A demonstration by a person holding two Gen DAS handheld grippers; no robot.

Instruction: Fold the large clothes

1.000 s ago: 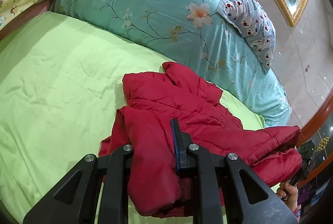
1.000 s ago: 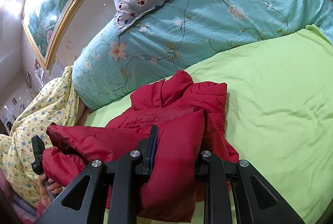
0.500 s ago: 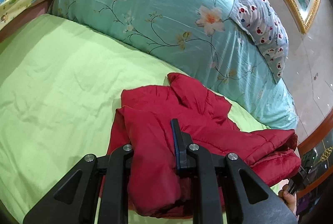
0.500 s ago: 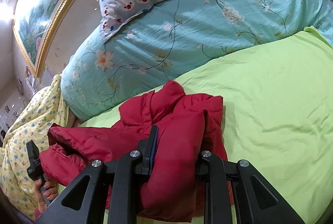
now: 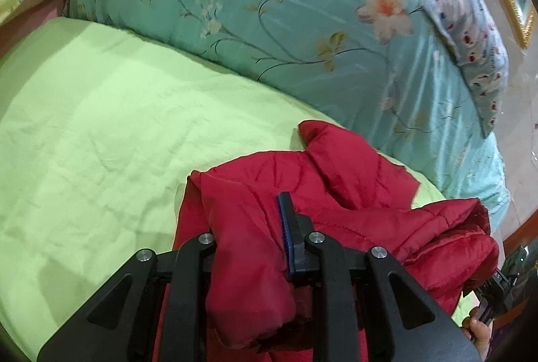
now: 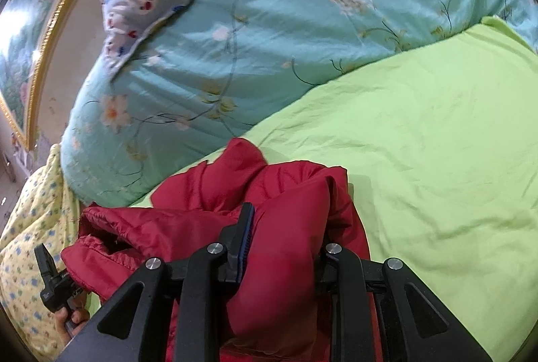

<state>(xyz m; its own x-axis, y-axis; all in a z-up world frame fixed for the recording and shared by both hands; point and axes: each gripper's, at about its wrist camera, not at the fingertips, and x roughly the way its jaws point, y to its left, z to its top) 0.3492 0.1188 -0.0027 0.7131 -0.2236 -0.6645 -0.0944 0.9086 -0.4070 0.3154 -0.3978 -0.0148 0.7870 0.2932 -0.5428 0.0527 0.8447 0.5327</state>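
Observation:
A red padded jacket lies bunched on the light green bed sheet, near the teal quilt. My left gripper is shut on a thick fold of the jacket and holds it above the sheet. The same jacket shows in the right wrist view. My right gripper is shut on another thick fold of it. The two held folds rise toward the cameras and the rest of the jacket trails onto the sheet. The jacket's lower part is hidden behind the gripper frames.
A rolled teal floral quilt lies along the far side of the bed, with a bear-print pillow on it. A yellow print blanket lies at the left. A gold-framed painting hangs on the wall.
Both grippers have moved toward the quilt with the jacket in them. The jacket has bunched up closer to the grippers and more bare sheet shows.

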